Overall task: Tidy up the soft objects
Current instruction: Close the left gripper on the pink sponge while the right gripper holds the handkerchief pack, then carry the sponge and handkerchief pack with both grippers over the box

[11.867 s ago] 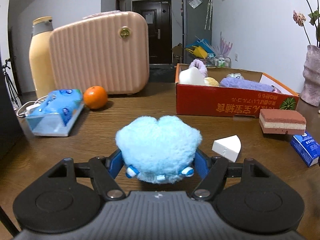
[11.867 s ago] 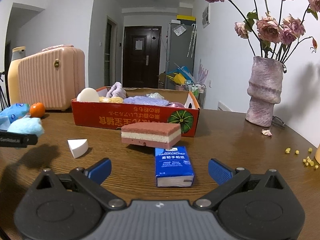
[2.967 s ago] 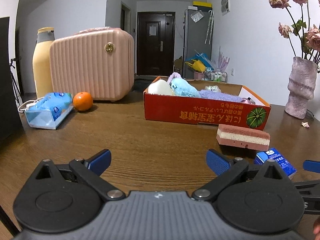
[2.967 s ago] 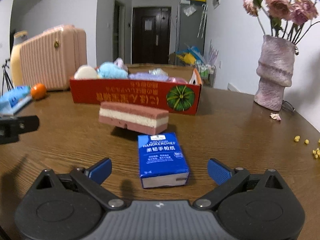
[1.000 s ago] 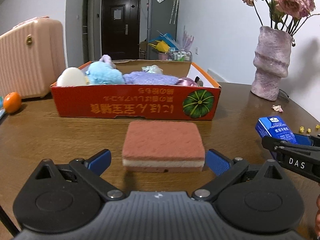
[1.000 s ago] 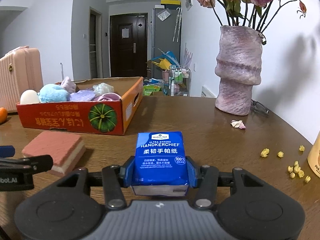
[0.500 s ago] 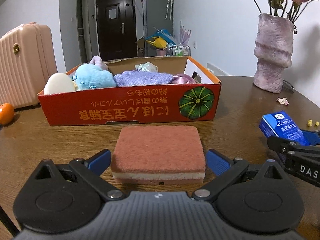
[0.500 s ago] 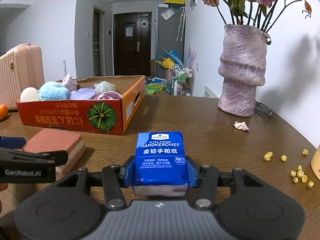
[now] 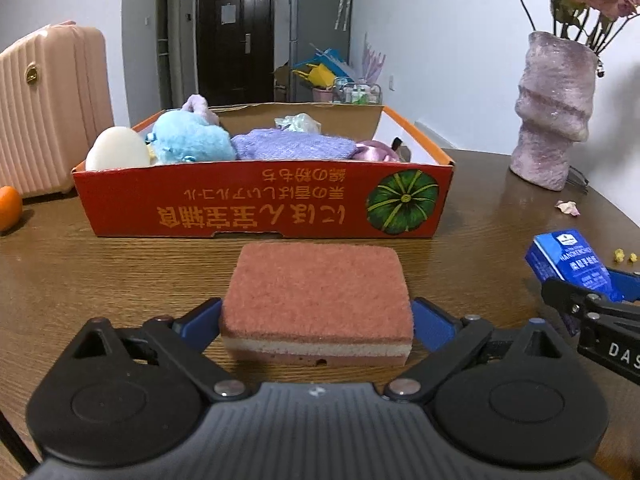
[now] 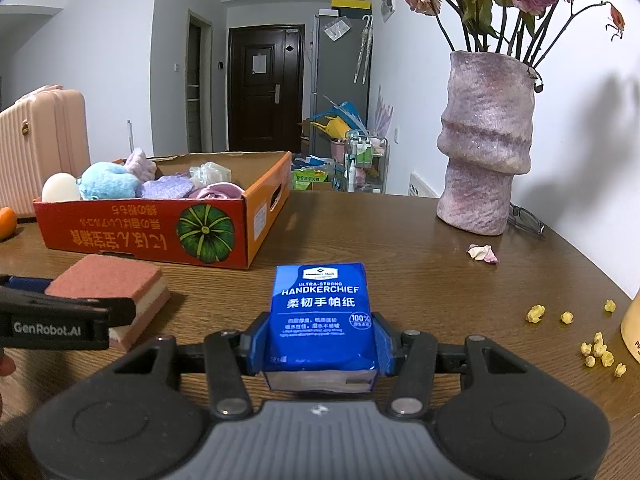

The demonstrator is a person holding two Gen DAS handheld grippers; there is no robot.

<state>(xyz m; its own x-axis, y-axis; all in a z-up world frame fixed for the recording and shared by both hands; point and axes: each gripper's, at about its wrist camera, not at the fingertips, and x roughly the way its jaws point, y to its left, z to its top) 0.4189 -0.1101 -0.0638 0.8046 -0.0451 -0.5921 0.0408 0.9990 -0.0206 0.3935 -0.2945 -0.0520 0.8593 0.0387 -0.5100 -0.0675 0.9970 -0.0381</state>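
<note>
A pink sponge with a pale middle layer lies flat on the wooden table, just in front of the red cardboard box. My left gripper is open, its blue pads standing on either side of the sponge at the near end. My right gripper is shut on a blue handkerchief tissue pack, to the right of the sponge. The box holds a blue plush, a white egg-shaped item, purple cloths and other soft things.
A purple vase with dried roses stands at the back right. A pink suitcase and an orange are at the left. Yellow crumbs and a petal lie on the right of the table.
My left gripper has moved forward, so the sponge now sits between its pads instead of ahead of them. The right gripper and its tissue pack have kept still.
</note>
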